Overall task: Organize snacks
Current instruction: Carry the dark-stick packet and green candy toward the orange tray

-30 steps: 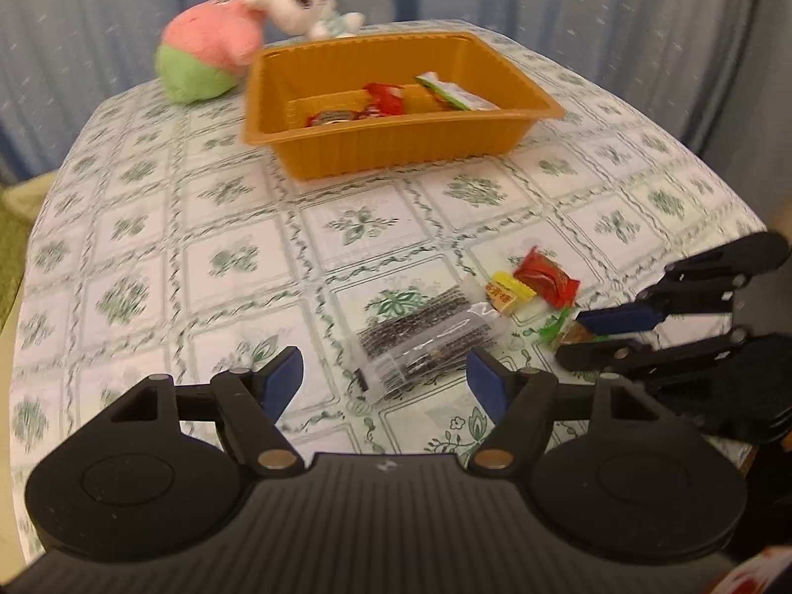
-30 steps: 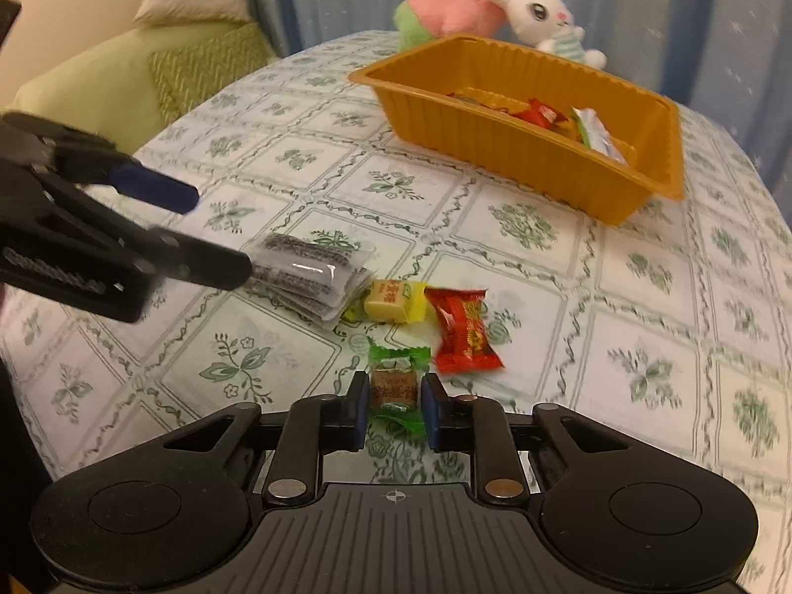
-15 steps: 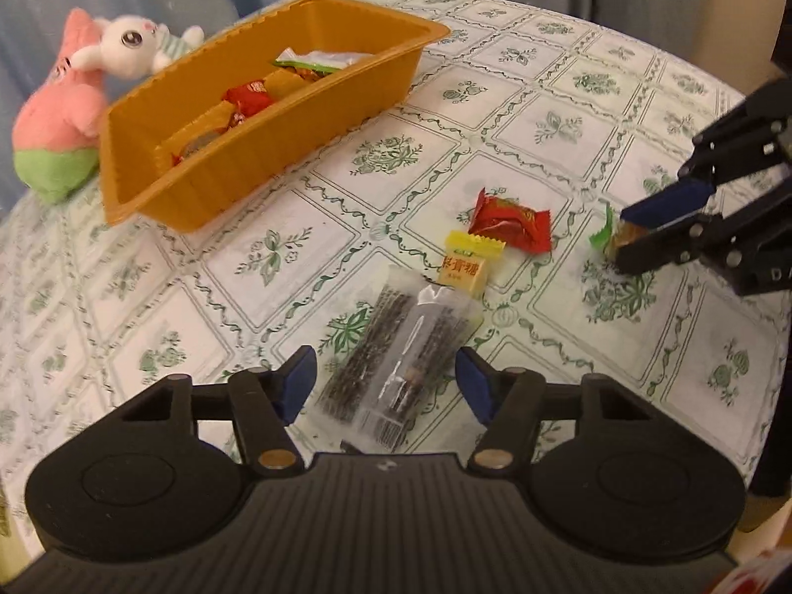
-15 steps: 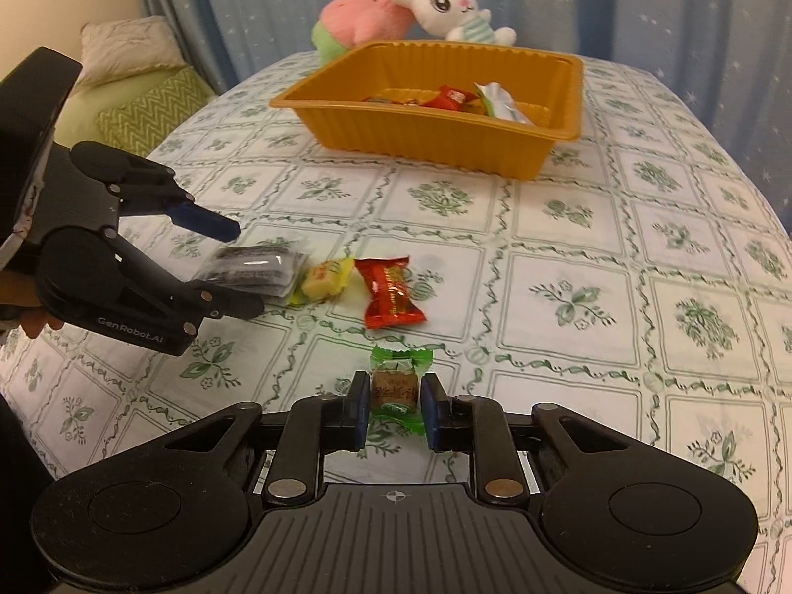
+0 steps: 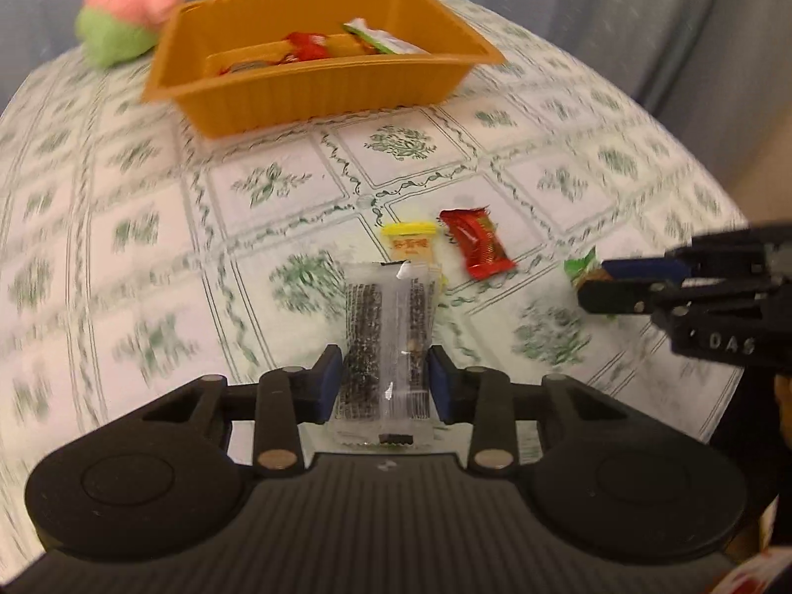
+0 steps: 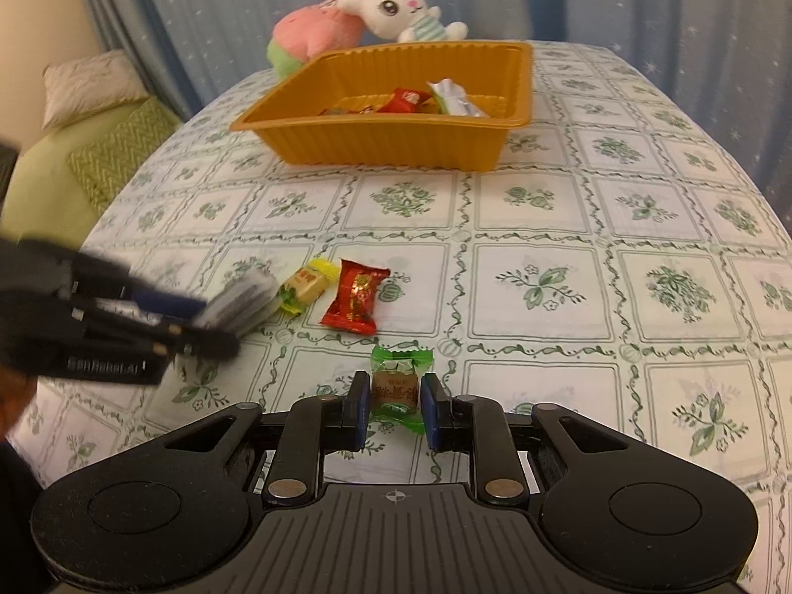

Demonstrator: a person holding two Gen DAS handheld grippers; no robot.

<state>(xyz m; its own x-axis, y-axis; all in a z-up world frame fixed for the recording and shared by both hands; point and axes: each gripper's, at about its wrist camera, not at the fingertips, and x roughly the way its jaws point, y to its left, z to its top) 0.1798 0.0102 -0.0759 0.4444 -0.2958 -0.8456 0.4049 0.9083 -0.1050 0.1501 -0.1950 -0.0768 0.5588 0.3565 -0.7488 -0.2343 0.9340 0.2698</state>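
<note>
Left gripper (image 5: 386, 383) at lower centre, jaws just closing onto the clear plastic packet of dark seaweed sticks (image 5: 388, 341), pads pressing its sides. Right gripper (image 6: 395, 403) clamps a green-wrapped brown candy (image 6: 396, 388) low in frame. Orange plastic tray (image 6: 396, 146) sits upper centre on the table (image 6: 618, 227); red (image 6: 356, 297) and yellow (image 6: 304, 284) candies lie mid-left.

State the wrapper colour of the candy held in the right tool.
Green wrapper on the candy, with a brown middle; it shows best in the right wrist view.
</note>
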